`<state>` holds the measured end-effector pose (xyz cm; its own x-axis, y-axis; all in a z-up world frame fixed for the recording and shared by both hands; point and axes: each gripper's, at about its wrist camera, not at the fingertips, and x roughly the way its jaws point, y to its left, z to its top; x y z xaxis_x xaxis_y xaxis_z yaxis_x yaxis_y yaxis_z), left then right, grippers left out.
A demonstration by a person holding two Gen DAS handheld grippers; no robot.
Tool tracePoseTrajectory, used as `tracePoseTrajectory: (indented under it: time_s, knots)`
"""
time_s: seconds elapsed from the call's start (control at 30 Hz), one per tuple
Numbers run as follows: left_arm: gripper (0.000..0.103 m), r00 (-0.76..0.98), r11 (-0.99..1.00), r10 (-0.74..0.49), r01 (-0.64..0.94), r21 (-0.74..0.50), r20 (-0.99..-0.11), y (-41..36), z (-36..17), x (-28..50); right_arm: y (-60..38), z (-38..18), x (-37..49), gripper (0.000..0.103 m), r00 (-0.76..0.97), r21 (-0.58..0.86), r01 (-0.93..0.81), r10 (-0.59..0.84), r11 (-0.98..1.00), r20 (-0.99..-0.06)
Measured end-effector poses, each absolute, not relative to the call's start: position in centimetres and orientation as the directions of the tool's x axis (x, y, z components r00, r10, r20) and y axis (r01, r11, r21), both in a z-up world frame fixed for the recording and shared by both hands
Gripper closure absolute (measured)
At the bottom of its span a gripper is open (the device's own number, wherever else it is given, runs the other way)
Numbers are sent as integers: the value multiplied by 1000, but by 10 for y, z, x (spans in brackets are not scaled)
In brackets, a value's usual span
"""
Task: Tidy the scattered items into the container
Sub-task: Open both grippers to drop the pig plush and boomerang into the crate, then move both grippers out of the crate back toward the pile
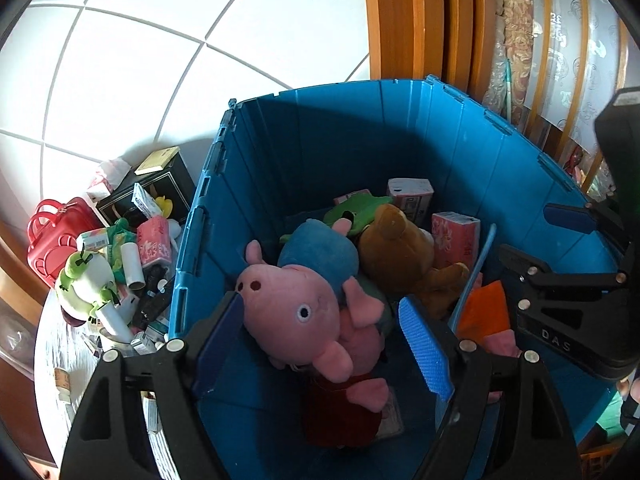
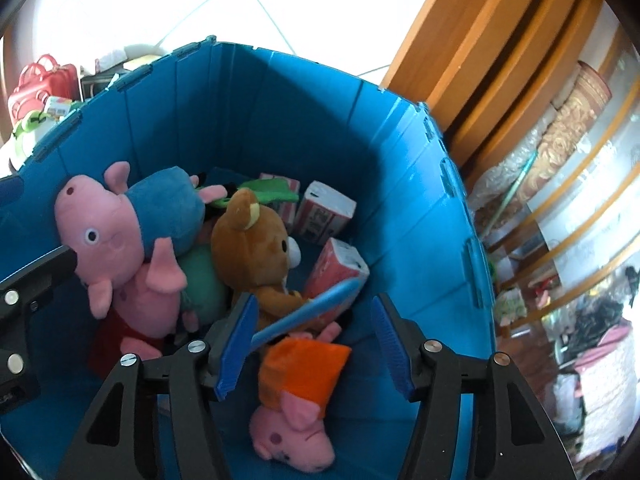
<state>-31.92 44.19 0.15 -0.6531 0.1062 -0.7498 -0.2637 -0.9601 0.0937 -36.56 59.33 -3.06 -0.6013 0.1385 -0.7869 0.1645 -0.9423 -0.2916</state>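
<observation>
Walls of the blue container (image 1: 360, 140) rise high on every side, and both claws hang inside its rim. The left claw (image 1: 324, 344) stands open by the container's near wall, its pads either side of the big pink pig plush (image 1: 296, 308) without pressing on it. The right claw (image 2: 314, 346) is also open, with nothing clamped; a small pig plush in an orange dress (image 2: 298, 392) lies on the container floor below it, and a light blue stick (image 2: 304, 312) leans across its left finger. A brown bear plush (image 2: 252, 240) and tissue packs (image 2: 324, 212) crowd the container's far corner, leaving bare floor only along the near wall. More scattered items (image 1: 120, 264) lie heaped outside the container's left wall.
</observation>
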Motion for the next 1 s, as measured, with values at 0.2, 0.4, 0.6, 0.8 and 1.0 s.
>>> tracePoseTrajectory:
  time_s: [0.2,0.4,0.6,0.8,1.0]
  knots:
    - [23,-663,-956,122,-279,92,-739,446,1,-302,600,-25,-337,38,-624,-251,159,99,-955,-775]
    - [23,-663,-954,139,-288,80,-735,446,0,-288,601,-26,-314,38,-638,-216,161,65,-963,-767]
    - [23,-674,-958,142,-278,71,-725,442,2,-276,599,-21,-299,38,-657,-188,164,35,-968,-753]
    - [23,-707,-966,138,-252,65,-693,428,11,-263,592,-13,-290,36,-686,-153,173,-7,-973,-728]
    - [23,-754,-985,90,-165,54,-651,389,25,-250,568,0,-288,36,-733,-122,205,-70,-971,-676]
